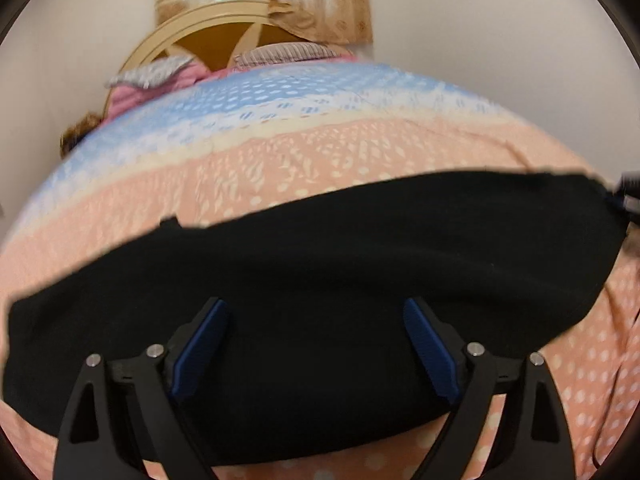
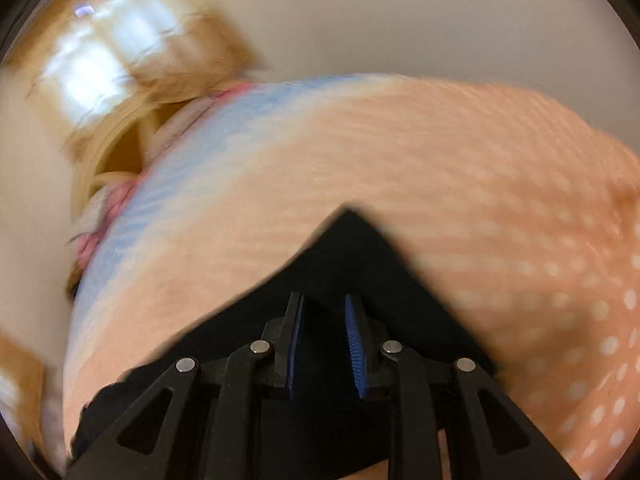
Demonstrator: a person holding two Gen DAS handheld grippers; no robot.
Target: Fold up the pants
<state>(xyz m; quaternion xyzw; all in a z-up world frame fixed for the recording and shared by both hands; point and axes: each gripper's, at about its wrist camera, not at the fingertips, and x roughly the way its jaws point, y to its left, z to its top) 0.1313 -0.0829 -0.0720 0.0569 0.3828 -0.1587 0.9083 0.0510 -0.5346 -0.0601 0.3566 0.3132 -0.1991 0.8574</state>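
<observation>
The black soft-fabric pants (image 1: 320, 264) are spread flat as a long dark band across the near part of the bed (image 1: 360, 152), which is covered by a peach dotted sheet with a pale blue stripe toward the headboard end. In the right wrist view a pointed corner of the cloth (image 2: 352, 236) is seen ahead of the tool, the rest of the garment running back beneath it toward the near edge of the bed.

The left gripper (image 1: 316, 312) is held over the middle of the pants with its blue-padded fingers (image 1: 200, 344) spread wide and nothing between them. It is probably positioned to come down on an edge for a fold.

The right gripper (image 2: 324, 312) is held over the garment's corner end. Its fingers (image 2: 356, 340) are drawn close, with a narrow gap visible; whether a thin layer of cloth is pinched there cannot be told, since black fabric fills the gap and the view is smeared.

A curved wooden headboard (image 1: 208, 36) and a patterned curtain (image 1: 320, 4) stand beyond the far edge of the bed.
</observation>
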